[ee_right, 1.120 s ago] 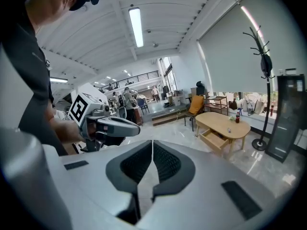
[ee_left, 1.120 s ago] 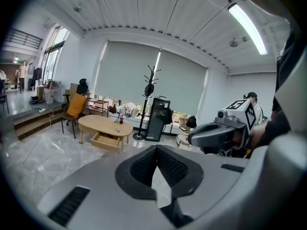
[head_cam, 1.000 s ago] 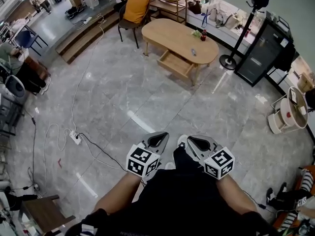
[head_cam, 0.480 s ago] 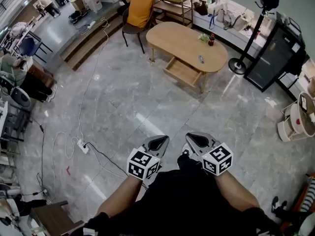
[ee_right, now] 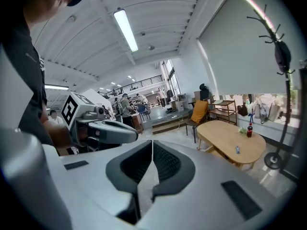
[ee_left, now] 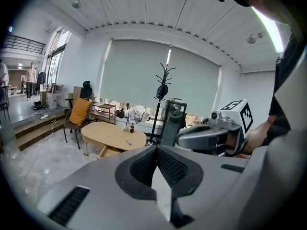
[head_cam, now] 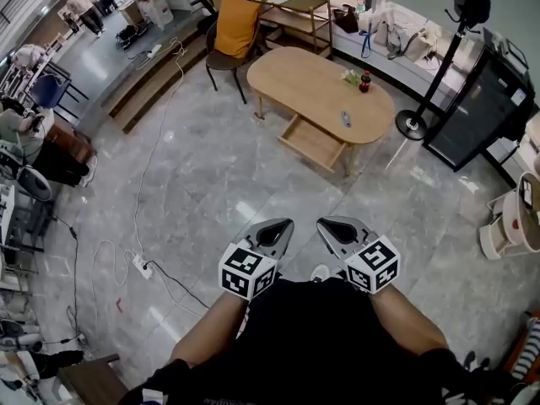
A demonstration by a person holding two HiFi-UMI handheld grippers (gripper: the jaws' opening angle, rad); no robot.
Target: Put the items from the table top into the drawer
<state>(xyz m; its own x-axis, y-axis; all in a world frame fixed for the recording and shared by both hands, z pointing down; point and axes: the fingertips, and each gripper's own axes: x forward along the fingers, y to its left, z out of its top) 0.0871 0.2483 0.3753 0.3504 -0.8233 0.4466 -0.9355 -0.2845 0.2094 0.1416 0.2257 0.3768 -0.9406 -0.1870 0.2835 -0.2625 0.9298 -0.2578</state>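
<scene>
— What is changed since the earlier frame?
— In the head view the wooden table (head_cam: pixel 312 78) is seen slightly lower and larger. The white power strip (head_cam: pixel 141 266) is shifted down toward the lower left.
— How are the grippers held?
— The left gripper (head_cam: pixel 278 228) and the right gripper (head_cam: pixel 329 226) are held side by side at the lower centre, over the grey floor (head_cam: pixel 202 167), well apart from the table. The jaws of each are pressed together, with nothing pinched.
— Where are the items found?
— A red-capped bottle (head_cam: pixel 364 81) and a small dark object (head_cam: pixel 345 118) are left on the table top, upper centre. The drawer (head_cam: pixel 314 142) is pulled out under the table's near edge. A chair with an orange cushion (head_cam: pixel 229 24) is set at the table's left end.
</scene>
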